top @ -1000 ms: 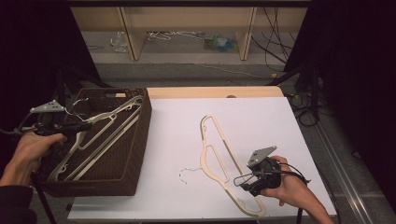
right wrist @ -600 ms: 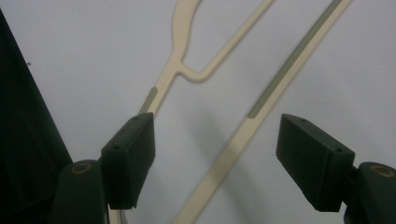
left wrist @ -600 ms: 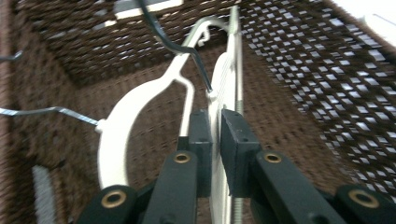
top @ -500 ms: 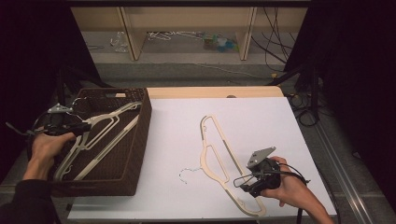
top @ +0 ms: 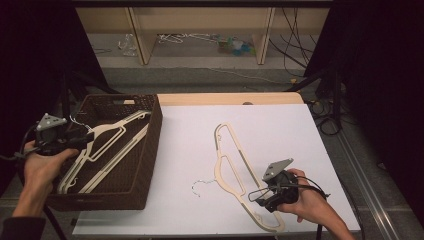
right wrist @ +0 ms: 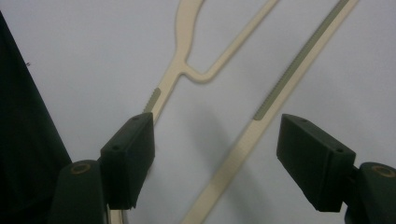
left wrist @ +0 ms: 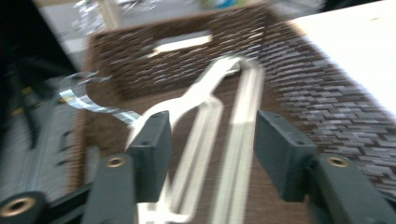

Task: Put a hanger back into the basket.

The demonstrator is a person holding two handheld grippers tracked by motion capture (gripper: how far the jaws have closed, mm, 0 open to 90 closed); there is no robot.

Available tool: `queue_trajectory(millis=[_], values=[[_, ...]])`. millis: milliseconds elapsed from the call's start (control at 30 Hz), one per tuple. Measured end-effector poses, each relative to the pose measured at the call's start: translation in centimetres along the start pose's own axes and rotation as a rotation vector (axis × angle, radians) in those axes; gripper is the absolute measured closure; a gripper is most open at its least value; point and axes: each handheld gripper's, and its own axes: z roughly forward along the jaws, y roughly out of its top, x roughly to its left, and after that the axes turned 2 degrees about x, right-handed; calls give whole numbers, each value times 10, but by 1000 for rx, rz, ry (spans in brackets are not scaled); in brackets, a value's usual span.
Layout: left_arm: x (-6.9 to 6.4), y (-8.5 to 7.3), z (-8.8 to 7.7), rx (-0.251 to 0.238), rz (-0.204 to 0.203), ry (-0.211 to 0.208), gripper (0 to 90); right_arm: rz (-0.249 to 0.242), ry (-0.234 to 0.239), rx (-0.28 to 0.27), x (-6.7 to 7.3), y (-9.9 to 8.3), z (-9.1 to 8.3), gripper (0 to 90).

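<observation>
At frame left my left gripper (top: 75,141), jaws just opened, hangs over the basket (top: 150,145) with its hanger (left wrist: 201,93). Lower right, my right gripper (top: 260,196) straddles the table hanger (top: 230,160), jaws apart.

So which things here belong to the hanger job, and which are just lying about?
In the job:
- cream hanger in the basket
- brown wicker basket
- cream hanger on the table
- left gripper, jaws just opened, off the hanger
- right gripper, open over the table hanger

Lying about:
- wooden shelf frame beyond the table
- floor cables
</observation>
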Motion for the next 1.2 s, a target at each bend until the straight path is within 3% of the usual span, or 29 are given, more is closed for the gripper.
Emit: queue_trajectory(millis=[133,200,433,467,533,633,733,800,1100,1200], values=[[-40,-3,-20,-78,25,-112,404,-4,-13,-15,2,1,2,287],[-58,-7,-24,-91,21,-159,384,3,-6,-10,4,2,3,287],[-132,-17,-38,-117,124,-300,333,44,-8,19,12,5,11,288],[-132,-17,-38,-117,124,-300,323,44,-8,19,12,5,11,288],[-147,-19,-39,-119,146,-324,309,83,-30,38,8,3,14,289],[-169,-27,-36,-108,136,-379,287,101,-39,45,4,1,17,292],[-185,-37,-30,-92,152,-405,270,118,-43,53,-1,0,20,294],[-200,-51,-21,-76,141,-461,254,130,-43,56,-5,-1,24,297],[-216,-85,0,-41,167,-485,187,141,-38,68,-10,-5,27,301],[-217,-92,1,-54,162,-501,182,141,-47,69,-11,-4,26,301]])
